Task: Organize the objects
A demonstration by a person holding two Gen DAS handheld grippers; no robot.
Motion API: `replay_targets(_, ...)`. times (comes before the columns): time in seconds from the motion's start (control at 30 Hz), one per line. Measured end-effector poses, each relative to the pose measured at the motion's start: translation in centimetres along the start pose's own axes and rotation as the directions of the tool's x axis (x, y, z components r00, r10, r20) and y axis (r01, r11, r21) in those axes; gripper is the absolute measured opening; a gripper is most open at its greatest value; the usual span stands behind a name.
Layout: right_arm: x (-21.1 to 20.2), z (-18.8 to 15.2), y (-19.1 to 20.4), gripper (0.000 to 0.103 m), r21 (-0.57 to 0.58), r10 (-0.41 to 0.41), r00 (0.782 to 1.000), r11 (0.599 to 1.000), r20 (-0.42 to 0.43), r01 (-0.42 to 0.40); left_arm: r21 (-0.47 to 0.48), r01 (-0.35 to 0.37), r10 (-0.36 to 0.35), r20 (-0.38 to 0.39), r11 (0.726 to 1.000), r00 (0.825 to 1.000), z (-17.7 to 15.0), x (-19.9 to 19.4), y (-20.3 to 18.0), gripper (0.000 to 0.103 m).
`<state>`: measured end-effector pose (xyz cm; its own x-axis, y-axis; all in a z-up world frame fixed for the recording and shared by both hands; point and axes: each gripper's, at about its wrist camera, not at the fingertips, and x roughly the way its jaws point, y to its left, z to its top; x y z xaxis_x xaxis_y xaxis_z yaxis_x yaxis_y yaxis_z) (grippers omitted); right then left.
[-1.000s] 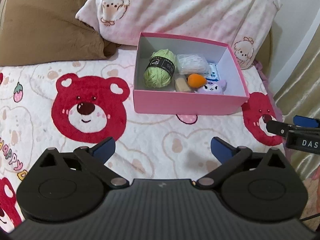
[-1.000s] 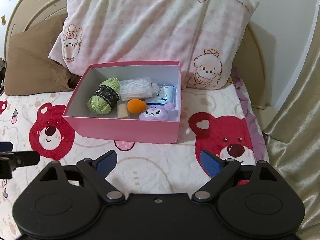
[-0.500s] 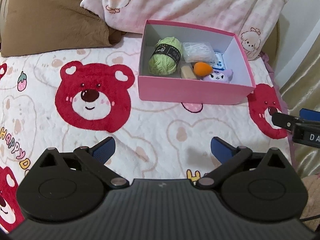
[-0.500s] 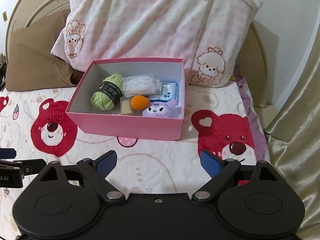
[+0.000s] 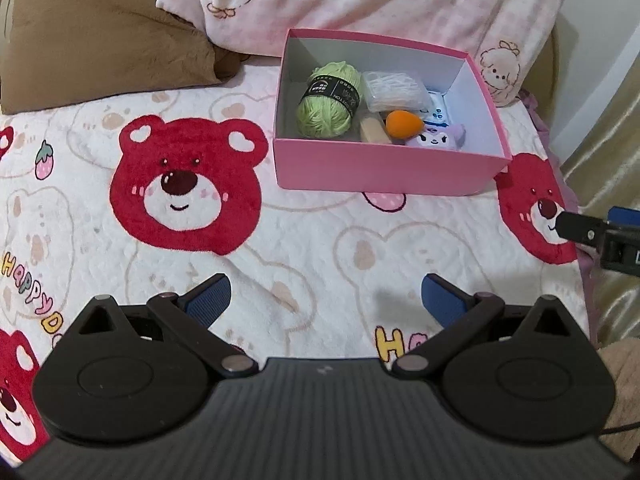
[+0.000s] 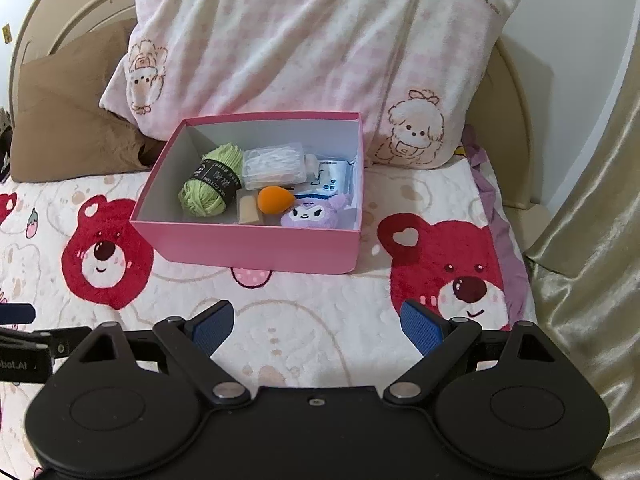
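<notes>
Right wrist view puts the pink box point(image 6: 256, 246) dead ahead of my right claw point(image 6: 316, 326), nearer than my left claw point(image 5: 325, 302); both gape wide, empty.

Bed point(image 5: 320, 240) with white quilt printed with red bears. Pink open box point(image 5: 380, 168) sits on it toward the head end. Pink checked pillow point(image 6: 312, 52) and brown pillow point(image 5: 100, 28) lie at the head edge, behind the box.
</notes>
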<state>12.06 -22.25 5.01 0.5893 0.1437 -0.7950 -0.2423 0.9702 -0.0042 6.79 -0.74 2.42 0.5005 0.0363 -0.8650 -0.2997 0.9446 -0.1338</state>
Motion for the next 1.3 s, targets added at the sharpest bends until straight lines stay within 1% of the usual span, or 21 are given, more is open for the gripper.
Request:
replay_targets(0.07,-0.1,0.0,-0.1,0.093,-0.004,-0.017,1.0,1.0,0.002,0.017,0.002,0.0,0.0,0.002,1.0,1.0,0.0,-0.1,-0.1,0.103)
replay_targets(0.33,0.0,-0.1,-0.6,0.093,0.026,-0.009,1.0,1.0,-0.015,0.01,0.012,-0.024,0.024,0.005,1.0,1.0,0.1,-0.3,-0.5,0.103)
replay_targets(0.53,0.2,-0.5,-0.4,0.093,0.038,-0.009,1.0,0.999,-0.021,0.009,-0.009,-0.031,0.031,0.003,0.999,1.0,0.3,-0.8,-0.2,0.103)
replay_targets(0.73,0.3,-0.6,-0.3,0.093,0.032,-0.015,1.0,0.999,-0.026,0.016,-0.005,-0.024,0.024,0.002,1.0,1.0,0.2,-0.9,0.0,0.103)
replay_targets(0.87,0.2,-0.6,-0.3,0.093,0.029,-0.013,1.0,0.999,-0.025,0.014,-0.006,-0.002,0.002,-0.006,1.0,1.0,0.1,-0.9,0.0,0.103)
replay_targets(1.3,-0.3,-0.9,0.1,0.093,0.027,-0.009,1.0,1.0,-0.023,0.01,-0.002,-0.01,0.01,-0.001,1.0,1.0,0.1,-1.2,-0.4,0.103)
